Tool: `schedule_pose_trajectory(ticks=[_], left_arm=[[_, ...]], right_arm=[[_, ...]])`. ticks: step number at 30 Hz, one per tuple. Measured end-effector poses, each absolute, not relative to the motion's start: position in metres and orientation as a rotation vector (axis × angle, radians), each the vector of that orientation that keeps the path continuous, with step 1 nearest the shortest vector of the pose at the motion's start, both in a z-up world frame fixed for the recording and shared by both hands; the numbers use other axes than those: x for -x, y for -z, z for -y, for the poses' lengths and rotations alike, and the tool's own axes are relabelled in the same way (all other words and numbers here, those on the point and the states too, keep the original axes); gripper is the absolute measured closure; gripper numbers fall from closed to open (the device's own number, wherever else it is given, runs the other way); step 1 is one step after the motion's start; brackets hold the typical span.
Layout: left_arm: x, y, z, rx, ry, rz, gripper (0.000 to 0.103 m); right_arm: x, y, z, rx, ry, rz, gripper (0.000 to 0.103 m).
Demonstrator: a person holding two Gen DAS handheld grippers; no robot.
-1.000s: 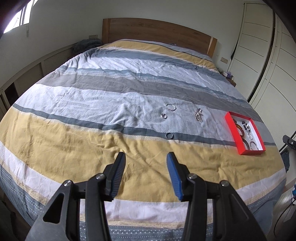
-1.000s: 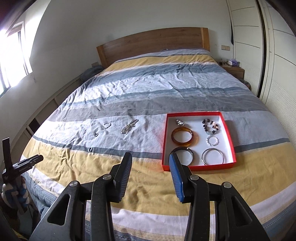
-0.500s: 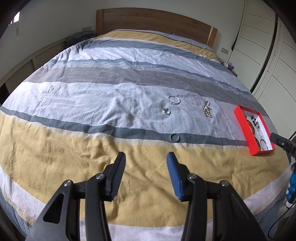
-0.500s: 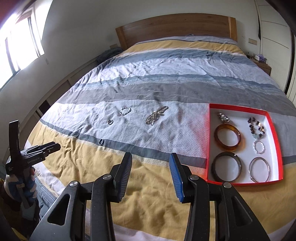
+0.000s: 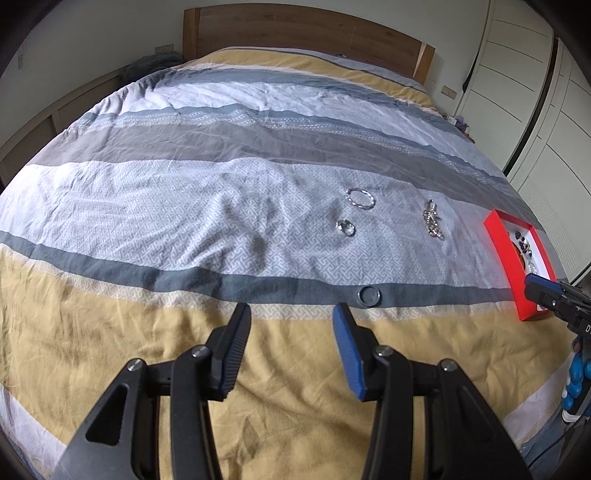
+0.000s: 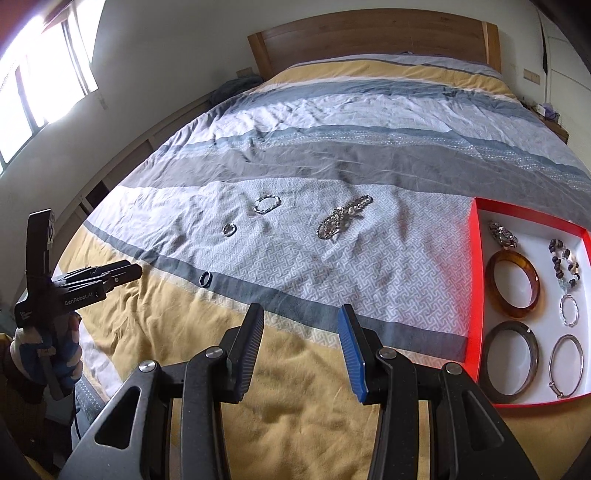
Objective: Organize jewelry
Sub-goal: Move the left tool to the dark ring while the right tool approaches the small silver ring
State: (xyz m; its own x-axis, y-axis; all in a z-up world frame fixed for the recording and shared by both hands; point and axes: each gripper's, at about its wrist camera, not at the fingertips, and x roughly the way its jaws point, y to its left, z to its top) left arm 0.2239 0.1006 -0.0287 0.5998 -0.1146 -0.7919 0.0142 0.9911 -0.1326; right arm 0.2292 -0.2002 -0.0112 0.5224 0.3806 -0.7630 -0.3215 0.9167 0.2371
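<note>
Loose jewelry lies on the striped duvet: a dark ring (image 5: 369,295) (image 6: 206,277) on the grey stripe, a small silver ring (image 5: 346,228) (image 6: 229,229), a silver chain bracelet (image 5: 360,198) (image 6: 266,204) and a beaded silver chain (image 5: 432,218) (image 6: 343,216). My left gripper (image 5: 291,314) hovers open over the yellow stripe, just short of the dark ring. My right gripper (image 6: 301,314) hangs open and empty, left of the red tray (image 6: 476,280) (image 5: 498,236). In the tray lie an amber bangle (image 6: 512,284), a dark bangle (image 6: 510,362), a silver bangle (image 6: 566,365) and beaded pieces.
The bed fills both views, with a wooden headboard (image 5: 306,29) at the far end. White wardrobe doors (image 5: 535,81) stand on the right, a window (image 6: 33,74) and low wooden shelving on the left. A gloved hand (image 6: 48,354) holds the left gripper.
Both grippers have come forward and down toward the bed, so the jewelry looks larger and nearer. The right gripper swung left, leaving the tray at its right. Jaws unchanged.
</note>
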Motion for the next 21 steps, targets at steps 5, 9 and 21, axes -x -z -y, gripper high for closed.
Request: schedule_pose_trajectory(ticks=[5,9,21], left_arm=[[-0.234,0.035,-0.096,0.118,0.085,-0.932,0.059],[-0.241,0.039,-0.091,0.113,0.092,-0.936,0.059],[-0.248,0.046,-0.079,0.11,0.124,-0.948,0.059]], right_arm=[[-0.237,0.019,0.202,-0.075,-0.419,-0.939,0.061],[-0.241,0.024,0.205,-0.079,-0.418,-0.946,0.061],[-0.247,0.033,0.211,-0.094,-0.413,-0.955,0.062]])
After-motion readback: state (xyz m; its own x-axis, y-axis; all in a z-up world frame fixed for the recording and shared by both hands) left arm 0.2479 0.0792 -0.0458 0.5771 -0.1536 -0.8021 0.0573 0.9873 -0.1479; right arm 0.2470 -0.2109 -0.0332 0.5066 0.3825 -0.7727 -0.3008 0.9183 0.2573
